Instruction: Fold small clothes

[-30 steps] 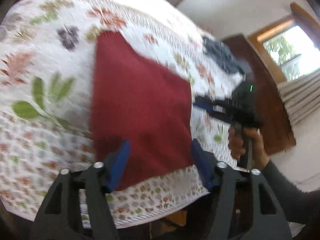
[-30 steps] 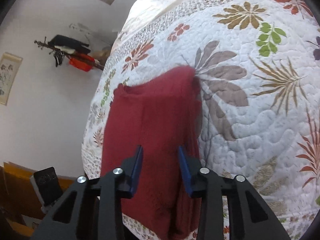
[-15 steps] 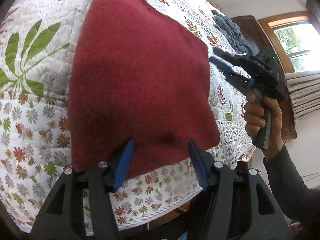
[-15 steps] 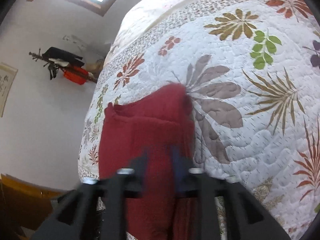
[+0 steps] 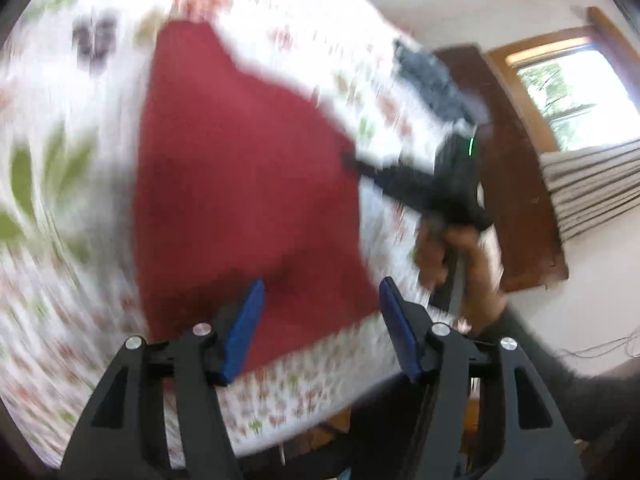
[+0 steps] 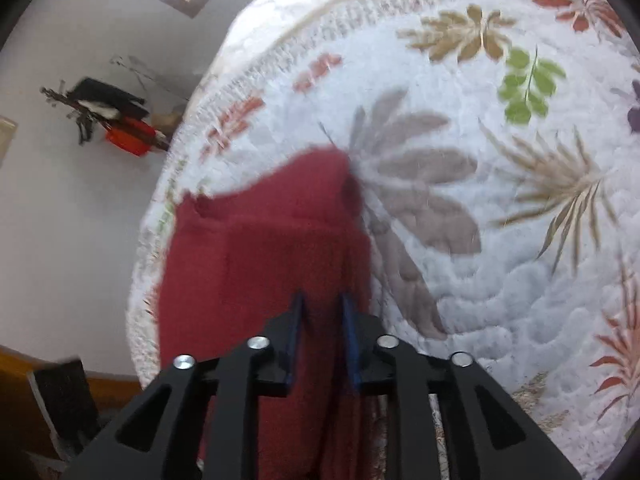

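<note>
White walls frame a bed (image 6: 500, 240) covered by a quilted spread printed with leaves in brown, green and rust. On it lies a dark red garment (image 5: 240, 168), soft and knit-looking, spread near the bed's edge with one side hanging over it. In the left wrist view, which is badly blurred, a heap of dark blue-grey cloth (image 5: 432, 80) sits farther along the bed, a brown wooden cabinet (image 5: 516, 184) stands beyond that, and a window (image 5: 568, 96) with grey pleated curtains is at the right.

The left gripper (image 5: 320, 320) has its blue-padded fingers spread wide, just over the garment's near hem, holding nothing. The right gripper (image 6: 322, 332), held by a hand (image 5: 464, 268) in a dark sleeve, has its fingers drawn close together on a fold of the red fabric; it appears to be pinching it, though blur makes the contact hard to confirm. In the right wrist view, black and red items (image 6: 112, 120) hang on the wall, and a dark boxy object (image 6: 64, 396) stands beside the bed.
</note>
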{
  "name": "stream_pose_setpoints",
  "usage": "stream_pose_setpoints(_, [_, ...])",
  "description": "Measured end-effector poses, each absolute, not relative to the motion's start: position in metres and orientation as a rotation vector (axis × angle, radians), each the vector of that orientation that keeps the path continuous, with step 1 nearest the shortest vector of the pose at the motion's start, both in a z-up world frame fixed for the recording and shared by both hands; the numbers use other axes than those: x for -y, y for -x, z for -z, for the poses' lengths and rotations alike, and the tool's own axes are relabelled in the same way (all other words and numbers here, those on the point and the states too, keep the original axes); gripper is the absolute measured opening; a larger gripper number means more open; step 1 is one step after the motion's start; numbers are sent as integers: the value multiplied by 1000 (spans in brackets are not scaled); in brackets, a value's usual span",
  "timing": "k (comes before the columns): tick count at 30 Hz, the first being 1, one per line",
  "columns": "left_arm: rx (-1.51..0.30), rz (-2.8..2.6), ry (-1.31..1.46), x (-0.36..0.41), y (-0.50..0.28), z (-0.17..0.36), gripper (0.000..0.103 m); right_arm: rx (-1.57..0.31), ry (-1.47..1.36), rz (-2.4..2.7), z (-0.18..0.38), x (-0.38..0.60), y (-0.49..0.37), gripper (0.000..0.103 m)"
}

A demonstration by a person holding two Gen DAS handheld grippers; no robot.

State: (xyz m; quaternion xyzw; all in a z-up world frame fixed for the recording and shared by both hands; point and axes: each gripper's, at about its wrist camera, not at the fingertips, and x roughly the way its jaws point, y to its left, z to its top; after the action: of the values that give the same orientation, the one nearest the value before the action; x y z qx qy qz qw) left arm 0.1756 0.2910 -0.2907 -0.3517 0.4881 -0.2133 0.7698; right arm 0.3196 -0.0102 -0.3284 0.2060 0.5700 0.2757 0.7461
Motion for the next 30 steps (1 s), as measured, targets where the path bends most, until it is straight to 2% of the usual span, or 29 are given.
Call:
stream_pose_setpoints(2, [-1028, 450, 774, -308, -205, 286, 66, -1221, -472, -612, 319, 14, -326, 30])
stream_pose_setpoints(4, [-1055, 450, 763, -313, -240, 297, 66, -1257, -443, -627, 321, 5, -336, 29])
stream_pose_setpoints(5, [-1091, 436, 755, -313, -252, 307, 65, -1279, -422, -636, 324, -1, -340, 18])
stream_pose_setpoints(6, [-1148, 386, 725, -313, -266, 323, 64, -1299, -387, -631, 329, -6, -345, 10])
stream_pose_setpoints(8, [-1243, 340, 708, -313, -283, 353, 50, -1346, -348, -591, 345, -11, -353, 10])
stream_pose_setpoints(11, [-1245, 331, 715, -315, -286, 353, 49, -1350, -330, -574, 345, -10, -354, 12])
stream_pose_setpoints(15, [-1151, 373, 699, -316, -254, 313, 59, -1280, -258, -641, 308, -5, -320, 21])
stream_pose_setpoints(16, [-1129, 397, 692, -315, -239, 303, 59, -1287, -246, -662, 303, -4, -308, 27])
stream_pose_setpoints(18, [-1137, 414, 694, -308, -221, 303, 59, -1323, -231, -670, 304, -3, -288, 52])
stream_pose_setpoints(20, [-1185, 373, 646, -302, -215, 317, 59, -1351, -205, -651, 314, -4, -275, 55])
stream_pose_setpoints(23, [-1230, 343, 587, -293, -213, 340, 53, -1395, -95, -633, 339, -13, -267, 26])
stream_pose_setpoints(25, [-1233, 326, 561, -292, -212, 332, 52, -1387, -85, -596, 346, -10, -269, 27])
stream_pose_setpoints(27, [-1196, 355, 563, -292, -200, 311, 53, -1360, -116, -586, 329, -7, -265, 25])
stream_pose_setpoints(29, [-1150, 388, 569, -292, -181, 296, 60, -1294, -113, -620, 301, -9, -254, 25])
stream_pose_setpoints(30, [-1145, 394, 574, -292, -170, 295, 61, -1279, -125, -652, 291, -10, -248, 25])
